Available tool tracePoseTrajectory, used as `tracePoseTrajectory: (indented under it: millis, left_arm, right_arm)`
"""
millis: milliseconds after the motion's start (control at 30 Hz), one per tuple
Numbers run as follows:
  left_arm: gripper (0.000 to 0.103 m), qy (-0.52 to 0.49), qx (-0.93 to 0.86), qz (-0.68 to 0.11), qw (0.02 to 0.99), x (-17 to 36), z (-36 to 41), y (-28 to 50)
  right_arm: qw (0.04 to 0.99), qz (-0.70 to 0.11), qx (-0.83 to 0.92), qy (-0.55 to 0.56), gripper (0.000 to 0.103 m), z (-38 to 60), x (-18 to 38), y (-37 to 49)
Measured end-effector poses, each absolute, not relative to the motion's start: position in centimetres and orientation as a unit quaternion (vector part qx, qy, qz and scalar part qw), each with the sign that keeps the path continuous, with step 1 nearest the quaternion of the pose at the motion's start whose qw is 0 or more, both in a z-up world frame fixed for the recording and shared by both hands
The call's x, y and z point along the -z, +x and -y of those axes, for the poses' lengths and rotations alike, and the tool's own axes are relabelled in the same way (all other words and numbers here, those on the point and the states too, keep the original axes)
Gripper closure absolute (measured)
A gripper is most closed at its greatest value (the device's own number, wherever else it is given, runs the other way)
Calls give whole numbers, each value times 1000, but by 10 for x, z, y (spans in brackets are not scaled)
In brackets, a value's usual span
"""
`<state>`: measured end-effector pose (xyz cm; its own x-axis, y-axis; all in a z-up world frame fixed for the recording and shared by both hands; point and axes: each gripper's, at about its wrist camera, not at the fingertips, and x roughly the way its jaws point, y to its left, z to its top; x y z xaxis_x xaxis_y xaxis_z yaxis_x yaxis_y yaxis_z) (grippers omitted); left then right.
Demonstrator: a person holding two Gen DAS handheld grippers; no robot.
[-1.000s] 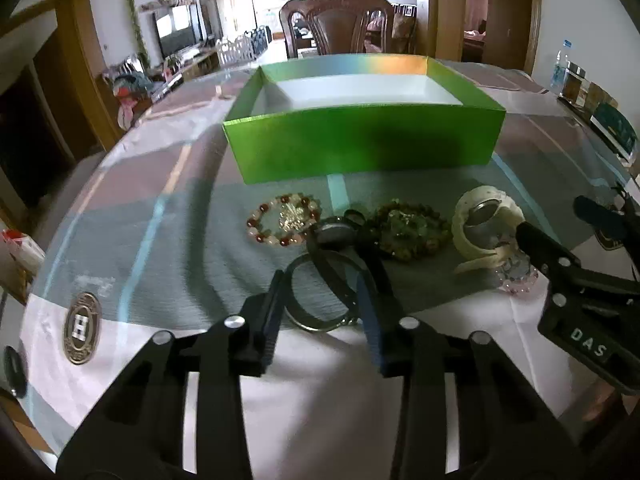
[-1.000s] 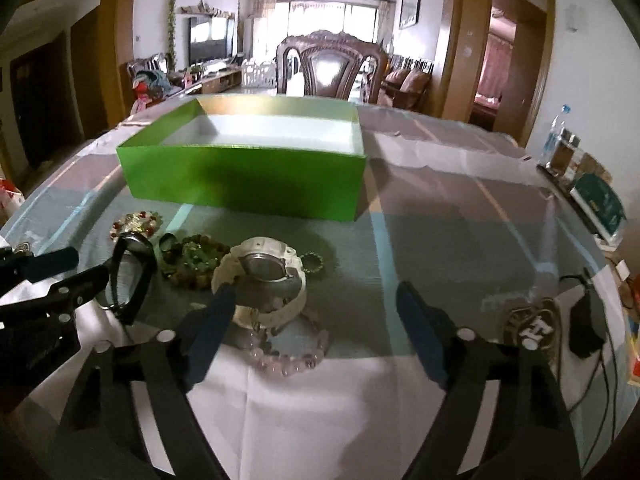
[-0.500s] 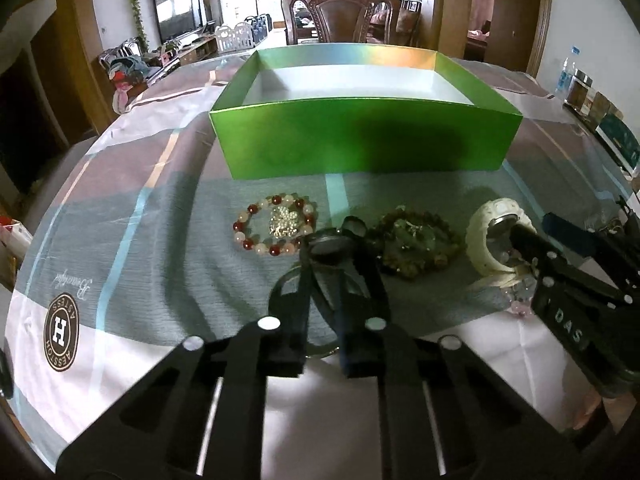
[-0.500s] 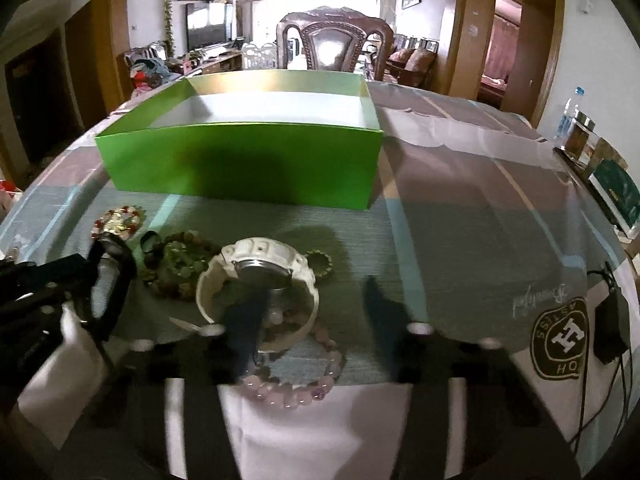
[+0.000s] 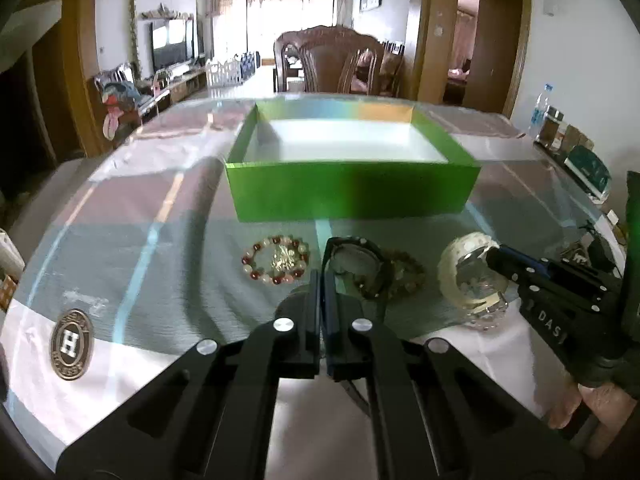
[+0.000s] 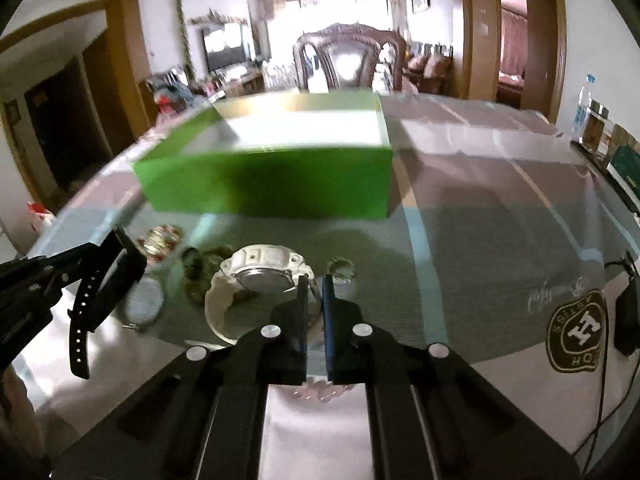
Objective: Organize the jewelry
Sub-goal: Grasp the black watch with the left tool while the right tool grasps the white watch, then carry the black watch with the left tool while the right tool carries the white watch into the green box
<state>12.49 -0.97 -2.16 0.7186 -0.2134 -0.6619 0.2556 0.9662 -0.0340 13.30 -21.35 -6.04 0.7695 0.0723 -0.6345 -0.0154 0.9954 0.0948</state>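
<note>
So we've got both watches pinched: left gripper clamps the black watch strap, right gripper the white watch. Green box just behind looks empty, so nothing's stowed yet. Red-bead bracelet, green-bead bracelet, pink-bead bracelet remain on the tablecloth; path's clear.

Glossy green box; matt cloth tablecloth; white plastic watch.
</note>
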Motion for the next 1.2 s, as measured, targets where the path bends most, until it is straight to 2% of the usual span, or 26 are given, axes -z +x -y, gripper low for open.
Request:
tracePoseTrajectory:
  millis: [333,567,1200]
  left_arm:
    - [101,33,130,-313,940,-12,-11,60]
    - [101,37,130,-307,942,-7,-16,31]
    - [101,36,134,-301,944,-12,-17,14]
  right_arm:
    - [955,-290,-36,43,96,210,25,64]
    - [959,-276,-38,44,96,204,18,27]
    - [958,-283,-33,39,96,200,22,11]
